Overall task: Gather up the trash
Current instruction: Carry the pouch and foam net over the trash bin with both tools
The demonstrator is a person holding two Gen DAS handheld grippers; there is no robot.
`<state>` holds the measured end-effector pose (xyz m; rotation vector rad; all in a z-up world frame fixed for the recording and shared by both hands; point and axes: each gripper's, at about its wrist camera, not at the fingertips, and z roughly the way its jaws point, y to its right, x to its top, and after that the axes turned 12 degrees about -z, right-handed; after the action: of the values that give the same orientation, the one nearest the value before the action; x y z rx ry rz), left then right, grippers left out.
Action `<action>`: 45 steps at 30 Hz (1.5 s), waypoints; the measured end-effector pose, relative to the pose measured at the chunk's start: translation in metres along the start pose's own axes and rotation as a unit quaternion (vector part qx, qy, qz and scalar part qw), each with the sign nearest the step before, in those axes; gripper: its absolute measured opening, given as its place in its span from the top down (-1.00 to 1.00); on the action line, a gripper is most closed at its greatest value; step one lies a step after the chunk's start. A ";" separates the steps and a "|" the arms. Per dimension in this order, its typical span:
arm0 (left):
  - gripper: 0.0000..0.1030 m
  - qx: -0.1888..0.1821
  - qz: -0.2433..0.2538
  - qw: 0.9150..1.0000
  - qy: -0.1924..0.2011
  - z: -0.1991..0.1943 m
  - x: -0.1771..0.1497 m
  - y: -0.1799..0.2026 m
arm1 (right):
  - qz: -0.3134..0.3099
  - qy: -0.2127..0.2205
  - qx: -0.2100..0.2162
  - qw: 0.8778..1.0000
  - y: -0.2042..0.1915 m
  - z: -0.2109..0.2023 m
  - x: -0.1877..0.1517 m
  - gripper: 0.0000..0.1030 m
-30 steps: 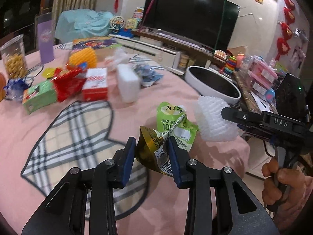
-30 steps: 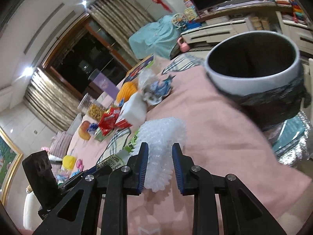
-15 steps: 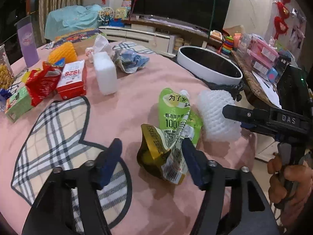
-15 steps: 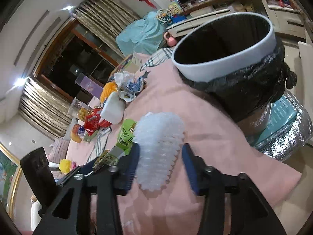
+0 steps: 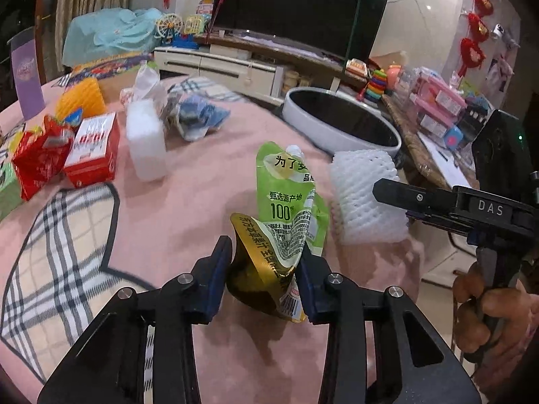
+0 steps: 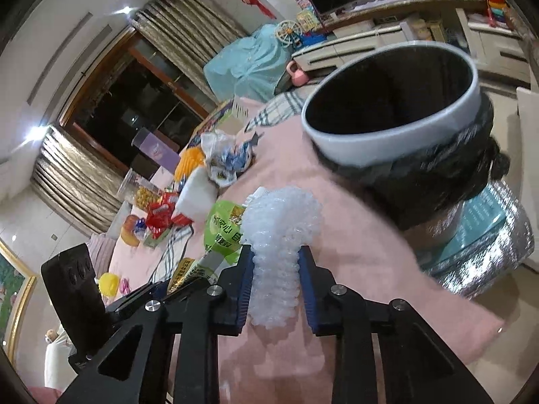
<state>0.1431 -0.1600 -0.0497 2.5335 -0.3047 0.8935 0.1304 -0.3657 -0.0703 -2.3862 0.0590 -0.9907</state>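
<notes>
Both wrist views close, angled down over pink table (image 5: 188,208), sharing white bin (image 6: 367,148)

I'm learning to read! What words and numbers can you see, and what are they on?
"DAS": on the right gripper.
"100%": on the green juice pouch, held in the left gripper.
"为了安": near the pouch's top, cut off.
"甄选源产地": above the 100%.
Red box: print too blurred.

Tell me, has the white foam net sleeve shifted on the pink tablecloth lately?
Yes. The white foam net sleeve now stands squeezed between the right gripper, nearer the white-rimmed bin.
</notes>
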 end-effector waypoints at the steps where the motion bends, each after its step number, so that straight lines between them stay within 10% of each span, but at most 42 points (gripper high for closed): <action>1: 0.32 -0.003 0.001 1.000 0.004 -0.001 0.003 0.003 | 0.000 0.006 -0.002 1.000 0.002 -0.003 0.004 0.48; 22: 0.33 -0.031 0.043 0.998 0.018 0.035 0.064 0.070 | 0.025 0.066 -0.059 0.996 0.062 -0.036 0.065 0.49; 45: 0.35 -0.013 0.065 0.998 -0.007 0.092 0.102 0.108 | 0.020 0.041 -0.106 0.993 0.109 -0.019 0.102 0.46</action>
<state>0.2344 -0.3047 -0.0141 2.5202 -0.4860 0.9146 0.2093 -0.4921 -0.0488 -2.5230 0.2534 -1.1123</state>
